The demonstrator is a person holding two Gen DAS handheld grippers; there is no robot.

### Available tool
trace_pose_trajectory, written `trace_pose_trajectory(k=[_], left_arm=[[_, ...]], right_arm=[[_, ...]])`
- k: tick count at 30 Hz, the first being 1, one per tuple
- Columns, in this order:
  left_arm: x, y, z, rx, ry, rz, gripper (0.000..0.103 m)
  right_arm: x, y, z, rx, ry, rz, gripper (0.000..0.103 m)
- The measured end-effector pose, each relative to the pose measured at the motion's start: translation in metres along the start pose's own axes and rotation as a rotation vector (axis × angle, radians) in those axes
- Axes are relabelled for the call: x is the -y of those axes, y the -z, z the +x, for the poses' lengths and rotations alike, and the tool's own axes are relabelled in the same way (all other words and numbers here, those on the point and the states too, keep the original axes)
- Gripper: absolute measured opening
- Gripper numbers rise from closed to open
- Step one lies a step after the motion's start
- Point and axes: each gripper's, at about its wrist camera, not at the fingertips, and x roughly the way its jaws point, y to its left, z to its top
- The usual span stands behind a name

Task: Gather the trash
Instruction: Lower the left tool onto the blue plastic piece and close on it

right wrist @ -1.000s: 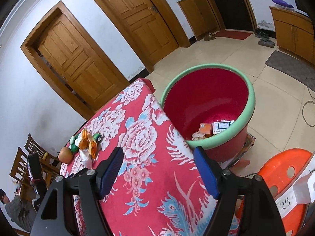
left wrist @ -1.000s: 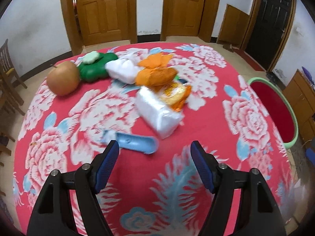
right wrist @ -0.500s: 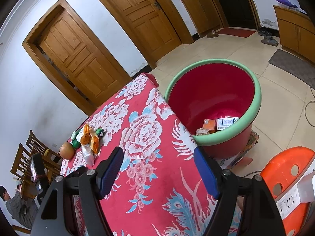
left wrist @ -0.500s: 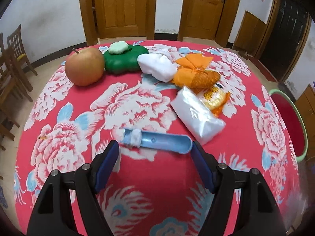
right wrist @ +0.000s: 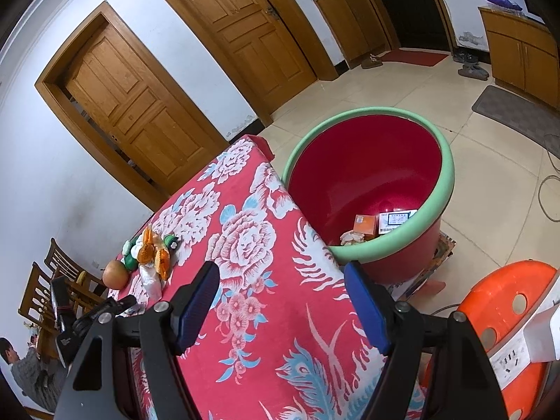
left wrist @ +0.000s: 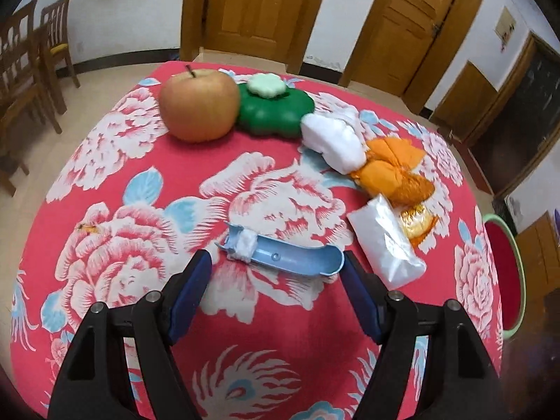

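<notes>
Left claw (left wrist: 274,280) open, nothing between its blue pads (left wrist: 190,290); it hangs over the bench (left wrist: 140,147), which wears a red cloth w/ white & pink flowers. Light-blue curved plastic piece (left wrist: 297,260) w/ a white tuft at one end lies flat just ahead of the pads, not touching them as far as I can tell. Beside it, toward the bench's right edge, a clear plastic bag of white stuff (left wrist: 385,245); an orange-yellow wrapper (left wrist: 416,222) sits against that bag; next, farther back, crumpled orange packets (left wrist: 395,171), then a white wad of tissue (left wrist: 332,140) touching them. Near the far edge: green flower-shaped plastic box w/ pale-green lid (left wrist: 276,112), and a big yellow-brown apple (left wrist: 199,105) pressed against it.

Right claw (right wrist: 281,297) also open & empty, over the bench's near right part. Past the right edge, on the tiled floor, stands a red tub w/ green rim (right wrist: 446,189); inside, at the bottom: an orange box (right wrist: 365,224), a white & blue box (right wrist: 397,218), some crumpled paper (right wrist: 351,236). Orange plastic stool (right wrist: 504,301) near the tub; white power strip (right wrist: 518,346) on it. Same trash pile visible far off at the bench's left side in right view; a person (right wrist: 26,371) at the frame's lower-left edge.
</notes>
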Motion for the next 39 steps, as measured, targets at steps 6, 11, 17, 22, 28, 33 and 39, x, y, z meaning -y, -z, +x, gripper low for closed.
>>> trace_pose_trajectory(k=[6, 11, 17, 22, 28, 33, 39], left_arm=[[-0.011, -0.006, -0.008, 0.022, 0.007, -0.082, 0.075], [-0.018, -0.01, -0.002, -0.006, 0.021, -0.137, 0.074], [-0.027, -0.005, -0.019, 0.02, 0.066, -0.203, 0.074], [-0.024, -0.014, -0.003, -0.015, 0.004, -0.168, 0.074], [-0.011, -0.021, 0.018, -0.062, 0.006, -0.141, 0.069], [0.007, -0.018, 0.022, -0.06, -0.053, -0.081, 0.034], [0.013, -0.009, 0.019, -0.07, 0.017, -0.021, 0.004]], right_arm=[[0.001, 0.0, 0.001, -0.006, -0.001, 0.0, 0.076], [0.002, -0.001, 0.003, -0.01, -0.001, 0.001, 0.076], [0.005, -0.004, 0.006, -0.01, 0.004, 0.007, 0.076], [0.007, -0.004, 0.011, -0.014, -0.003, 0.011, 0.076], [0.009, -0.003, 0.012, -0.026, 0.004, 0.015, 0.076], [0.004, -0.002, 0.0, -0.006, 0.002, -0.006, 0.076], [-0.006, -0.003, -0.025, 0.035, 0.012, -0.057, 0.076]])
